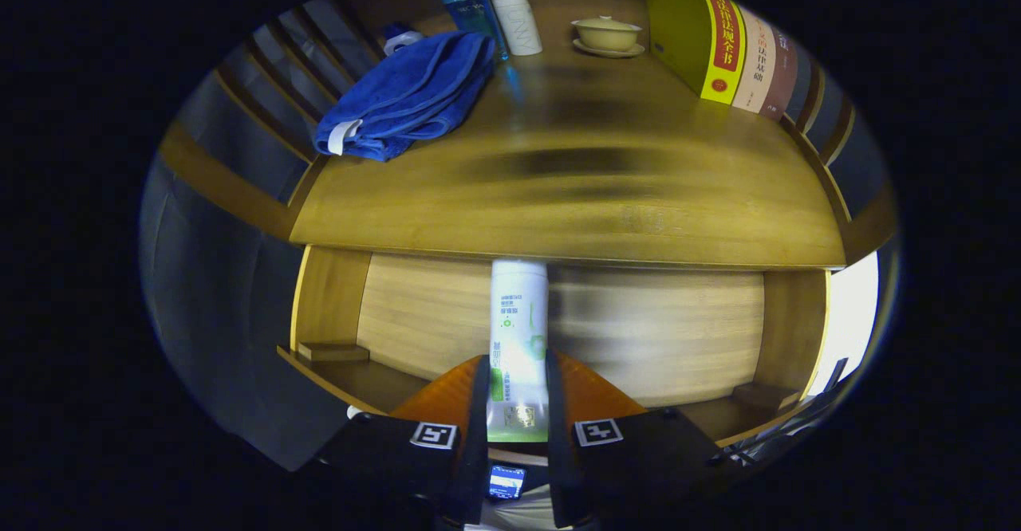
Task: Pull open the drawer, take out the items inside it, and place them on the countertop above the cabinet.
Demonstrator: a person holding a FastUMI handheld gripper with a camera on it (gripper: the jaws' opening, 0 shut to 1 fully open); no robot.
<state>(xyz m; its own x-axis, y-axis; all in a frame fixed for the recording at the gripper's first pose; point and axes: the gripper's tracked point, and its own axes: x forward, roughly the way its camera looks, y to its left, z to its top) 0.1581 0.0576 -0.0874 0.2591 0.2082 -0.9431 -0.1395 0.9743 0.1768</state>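
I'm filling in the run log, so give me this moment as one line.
gripper: shut on white tube | tube: lifted, just below countertop edge | drawer: open | countertop: blue towel, bottles, lidded cup, books

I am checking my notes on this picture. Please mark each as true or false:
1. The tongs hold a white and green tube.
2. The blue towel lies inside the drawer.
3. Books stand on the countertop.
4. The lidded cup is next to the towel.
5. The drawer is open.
1. True. The tongs are shut on the white and green tube.
2. False. The blue towel lies on the countertop.
3. True. The books stand at its far side.
4. False. The lidded cup sits beside the books; the pump bottle stands between it and the towel.
5. True. The drawer is pulled out below the countertop.
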